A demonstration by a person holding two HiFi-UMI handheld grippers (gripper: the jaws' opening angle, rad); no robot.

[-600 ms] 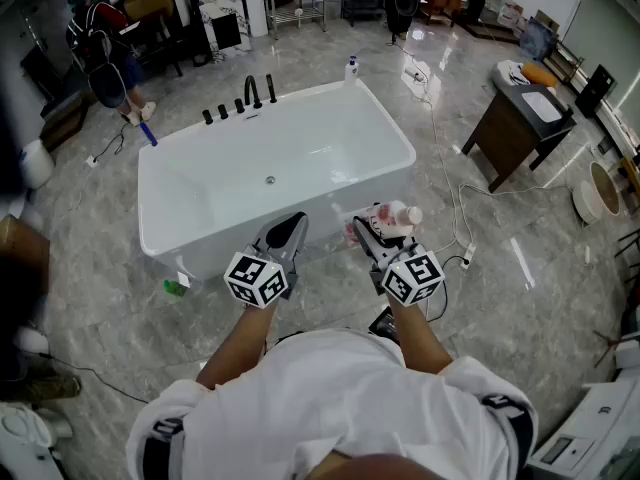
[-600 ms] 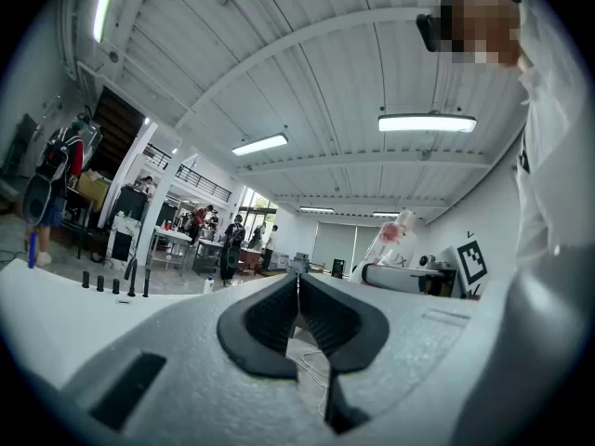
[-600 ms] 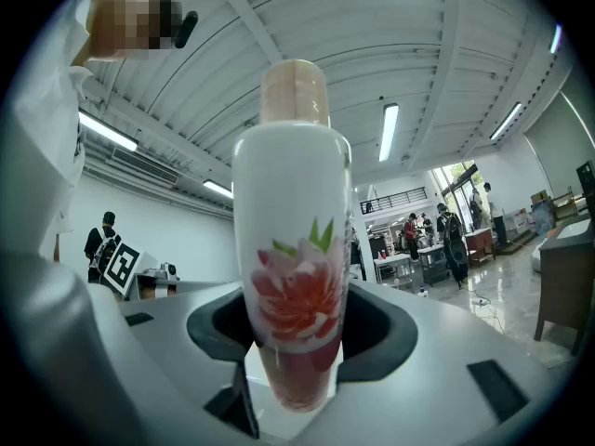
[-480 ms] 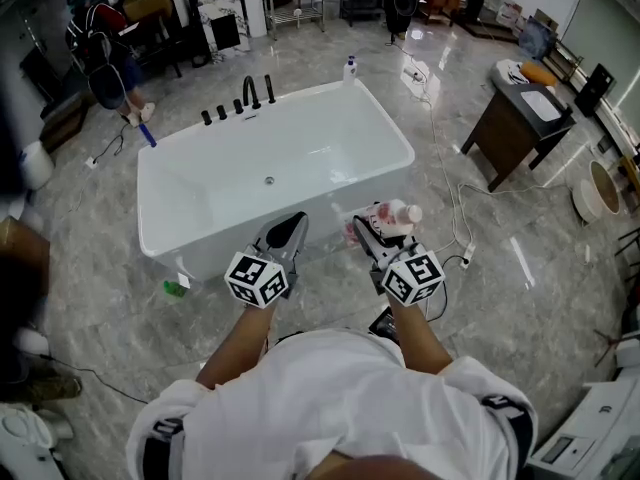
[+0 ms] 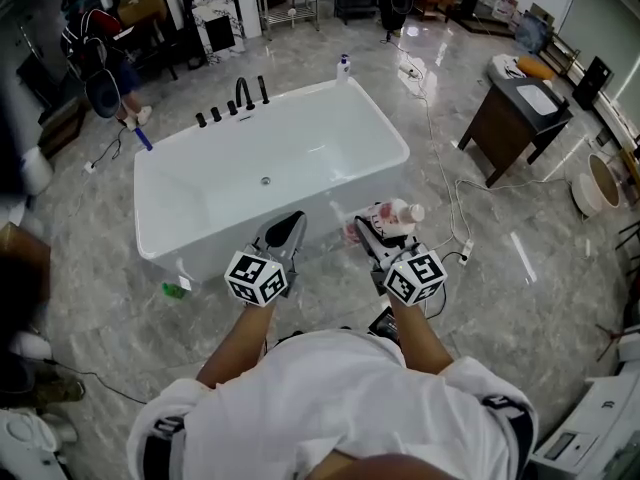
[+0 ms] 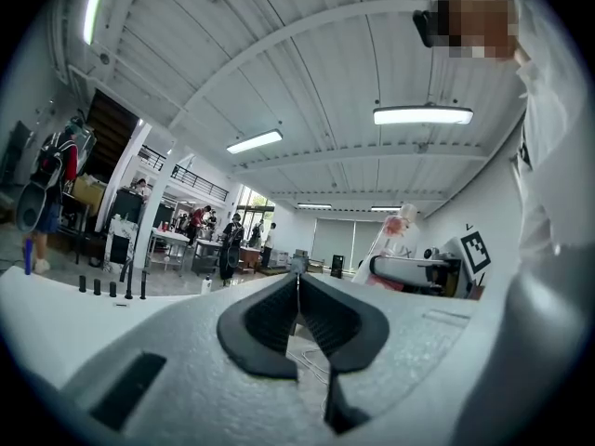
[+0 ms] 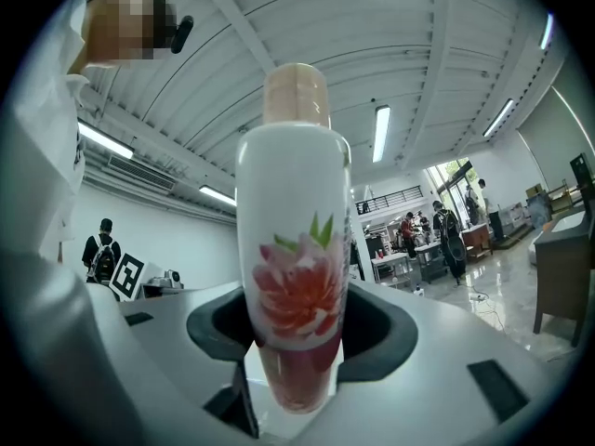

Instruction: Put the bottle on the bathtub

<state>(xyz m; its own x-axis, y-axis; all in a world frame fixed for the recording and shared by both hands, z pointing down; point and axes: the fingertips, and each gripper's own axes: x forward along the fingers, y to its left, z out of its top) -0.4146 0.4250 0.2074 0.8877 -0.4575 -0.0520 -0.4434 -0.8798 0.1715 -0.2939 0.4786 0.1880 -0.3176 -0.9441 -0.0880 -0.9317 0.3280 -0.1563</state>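
Observation:
A white bottle [image 7: 296, 249] with a red flower print and a pale cap stands upright between the jaws of my right gripper [image 7: 297, 342], which is shut on it. In the head view the bottle [image 5: 397, 215] sits at the right gripper [image 5: 375, 230], just off the near right corner of the white bathtub [image 5: 375, 173]. My left gripper [image 5: 285, 232] hovers over the tub's near rim. Its dark pads [image 6: 321, 319] meet at the tips in the left gripper view, with nothing between them. Another small white bottle [image 5: 343, 65] stands on the tub's far corner.
Black taps [image 5: 245, 96] line the tub's far rim. A dark wooden table [image 5: 518, 118] stands at the right, with cables [image 5: 445, 183] trailing over the marble floor. A green object [image 5: 176, 290] lies at the tub's near left foot. People and shelves fill the far end.
The view has shifted slightly, so the tub sits a little higher in the head view. Both grippers and the held bottle keep their places.

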